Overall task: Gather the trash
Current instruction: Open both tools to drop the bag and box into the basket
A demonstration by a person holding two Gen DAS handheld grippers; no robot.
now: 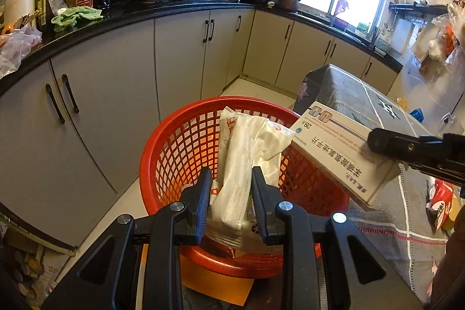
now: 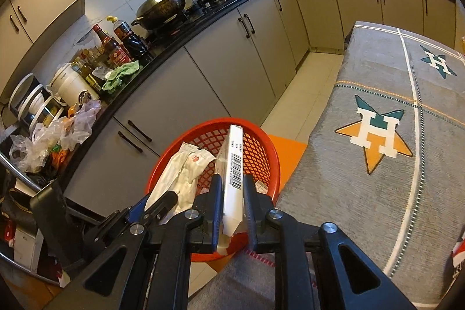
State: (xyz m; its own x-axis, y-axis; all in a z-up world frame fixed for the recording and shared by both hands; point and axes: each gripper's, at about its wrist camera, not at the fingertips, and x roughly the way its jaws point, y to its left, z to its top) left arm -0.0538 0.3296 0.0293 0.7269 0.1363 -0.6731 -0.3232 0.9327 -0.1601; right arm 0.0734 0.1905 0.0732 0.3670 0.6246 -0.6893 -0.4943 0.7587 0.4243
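A red mesh basket (image 1: 162, 135) stands on the floor between the cabinets and the table. My left gripper (image 1: 232, 170) is shut on a white plastic wrapper (image 1: 241, 147), which it holds upright over the basket's mouth. A white medicine box (image 2: 234, 153) with a barcode stands on edge between the pads of my right gripper (image 2: 232, 177), which is shut on it above the basket's rim (image 2: 273, 164). In the left wrist view the same box (image 1: 334, 153) hangs at the right over the basket. The right wrist view shows the wrapper (image 2: 183, 170) at the left.
A table under a grey cloth (image 2: 363, 193) with star patterns lies close on the right. Grey cabinets under a black counter (image 1: 130, 16) run along the left and back, crowded with bottles, pots and plastic bags. An orange sheet (image 2: 287, 147) lies beneath the basket.
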